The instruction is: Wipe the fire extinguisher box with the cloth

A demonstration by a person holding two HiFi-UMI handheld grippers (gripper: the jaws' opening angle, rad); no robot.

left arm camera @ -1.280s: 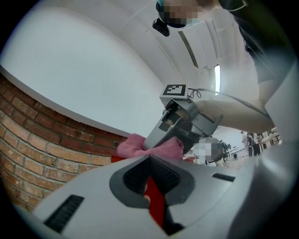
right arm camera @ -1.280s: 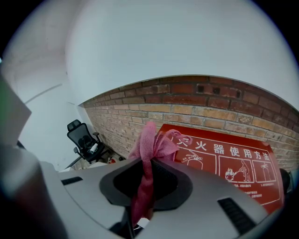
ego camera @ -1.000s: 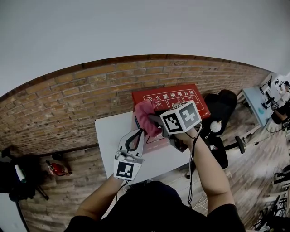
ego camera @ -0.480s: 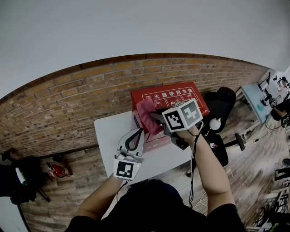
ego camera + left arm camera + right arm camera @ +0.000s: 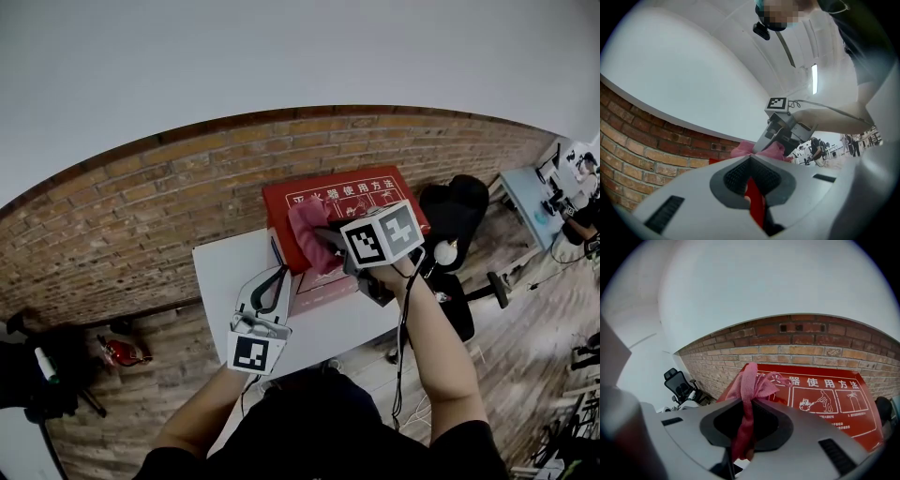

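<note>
kid one: sliding a little to the right, that is what the right gripper (image 5: 330, 246) is doing since a moment ago. it is carrying the pink cloth (image 5: 312, 234) along the top of the fire extinguisher box (image 5: 375, 192).

kid two: and the other one?

kid one: the left gripper (image 5: 275, 281) is staying where it was, at the box's left front corner. its jaws are pressing together, with a thin red strip sitting between them. i am guessing it is pinching an edge of the box to keep it from moving.

kid two: is the right one holding the cloth tight?

kid one: yes, its jaws are squeezing shut on the cloth. the cloth is bunching up out the front.

kid two: where is the box sitting?

kid one: it is lying on the white surface (image 5: 225, 272), right by the brick wall (image 5: 141, 206).

kid two: so what part of the job is going on?

kid one: i think the top is getting wiped, and most of it is waiting on the right. next the cloth is needing to press down flat and go that way, with the left gripper holding on.

kid two: what are the things looking like?

kid one: the cloth is looking soft, fuzzy and floppy. the box is looking hard, flat and smooth, like painted metal, with white writing and small pictures. the surface is looking smooth, and the wall is looking rough and bumpy.
</note>
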